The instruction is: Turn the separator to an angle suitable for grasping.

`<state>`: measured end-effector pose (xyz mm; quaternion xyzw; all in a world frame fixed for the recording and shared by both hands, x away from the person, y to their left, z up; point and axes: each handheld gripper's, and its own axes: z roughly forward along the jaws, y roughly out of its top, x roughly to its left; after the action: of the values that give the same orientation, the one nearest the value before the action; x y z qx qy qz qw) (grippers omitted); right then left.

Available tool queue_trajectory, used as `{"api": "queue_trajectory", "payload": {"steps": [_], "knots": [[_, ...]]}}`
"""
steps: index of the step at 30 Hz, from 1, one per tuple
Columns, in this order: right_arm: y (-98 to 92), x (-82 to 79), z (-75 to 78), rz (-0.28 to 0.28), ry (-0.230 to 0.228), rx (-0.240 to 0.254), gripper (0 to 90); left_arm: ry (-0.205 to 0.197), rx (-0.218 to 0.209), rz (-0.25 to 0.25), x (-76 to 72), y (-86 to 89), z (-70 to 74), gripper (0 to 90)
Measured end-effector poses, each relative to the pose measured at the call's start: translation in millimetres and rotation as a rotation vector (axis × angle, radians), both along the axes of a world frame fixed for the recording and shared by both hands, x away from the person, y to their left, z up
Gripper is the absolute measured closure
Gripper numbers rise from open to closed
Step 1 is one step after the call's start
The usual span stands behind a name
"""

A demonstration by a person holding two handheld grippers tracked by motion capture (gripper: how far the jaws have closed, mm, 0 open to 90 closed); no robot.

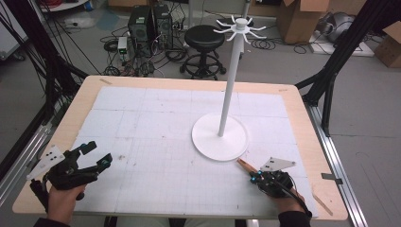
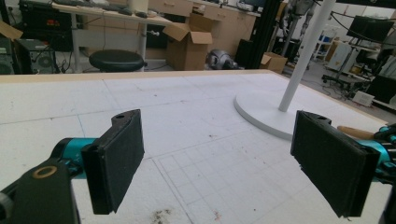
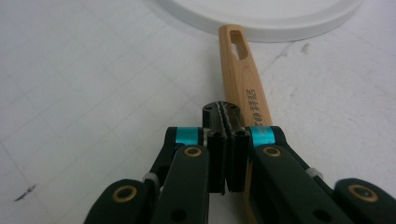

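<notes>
While right gripper (image 3: 226,154) jaws together, wooden handle (image 3: 243,74) light-brown, slotted, printed; left gripper (image 2: 224,163) jaws apart.

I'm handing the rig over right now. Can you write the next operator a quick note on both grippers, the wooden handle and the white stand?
Left gripper: jaws wide open, nothing between them, low over the table's left near side.
Right gripper: jaws shut on each other and not gripping anything; the wooden handle runs just beside and under them.
Things: the handle lies flat on the table, its slotted end at the rim of the white stand's round base. The hooks on top are bare.
Done: nothing picked up or hung.
Left: probably open the right jaws, grip the handle, lift it and hang it by its slot on a hook.
</notes>
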<state>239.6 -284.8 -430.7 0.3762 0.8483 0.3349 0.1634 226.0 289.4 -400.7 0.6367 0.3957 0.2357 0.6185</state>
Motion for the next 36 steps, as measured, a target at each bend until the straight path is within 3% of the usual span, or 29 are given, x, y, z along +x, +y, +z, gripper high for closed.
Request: {"api": "queue_trajectory", "payload": {"steps": [1,3,4,5,6,8,9,10,12,16,24,36], "knots": [[-2.9,-1.2,2.0,-0.011,-0.01,0.024,87.8,0.001,-0.003,0.0,0.1,-0.2,-0.1,17.7],[-9.8,-4.3,7.7,-0.048,-0.038,0.089,76.5,0.002,-0.003,-0.003,0.1,-0.1,-0.2,17.6],[-13.7,-6.4,11.0,-0.075,-0.061,0.131,68.4,0.001,-0.003,-0.005,0.1,-0.2,-0.2,17.6],[-22.5,-12.3,18.8,-0.127,-0.111,0.2,56.8,0.0,-0.003,-0.008,0.2,-0.3,-0.2,17.6],[-22.5,-12.3,18.8,-0.127,-0.111,0.2,56.8,-0.001,-0.005,-0.01,0.1,-0.6,-0.1,17.6],[-31.5,-19.0,27.1,-0.179,-0.172,0.264,42.2,-0.004,-0.007,-0.013,0.0,-0.8,0.1,17.6],[-40.3,-25.5,35.0,-0.225,-0.229,0.327,31.9,-0.005,-0.007,-0.014,-0.1,-1.0,0.2,17.5],[-40.3,-25.5,35.0,-0.225,-0.229,0.327,31.9,-0.006,-0.009,-0.015,-0.1,-1.0,0.2,17.5],[-46.8,-31.2,40.9,-0.28,-0.291,0.35,16.5,-0.007,-0.009,-0.021,-0.3,-0.5,0.3,17.4],[-52.7,-40.4,46.6,-0.306,-0.365,0.307,15.9,-0.008,-0.015,-0.028,0.1,-0.2,0.1,17.3],[-50.4,-47.6,50.1,-0.233,-0.323,0.312,15.9,-0.01,-0.011,-0.038,0.3,-1.8,0.0,17.2],[-51.2,-47.2,47.1,-0.229,-0.318,0.318,16.5,-0.005,-0.015,-0.035,2.3,-1.6,-0.3,17.2]]}}
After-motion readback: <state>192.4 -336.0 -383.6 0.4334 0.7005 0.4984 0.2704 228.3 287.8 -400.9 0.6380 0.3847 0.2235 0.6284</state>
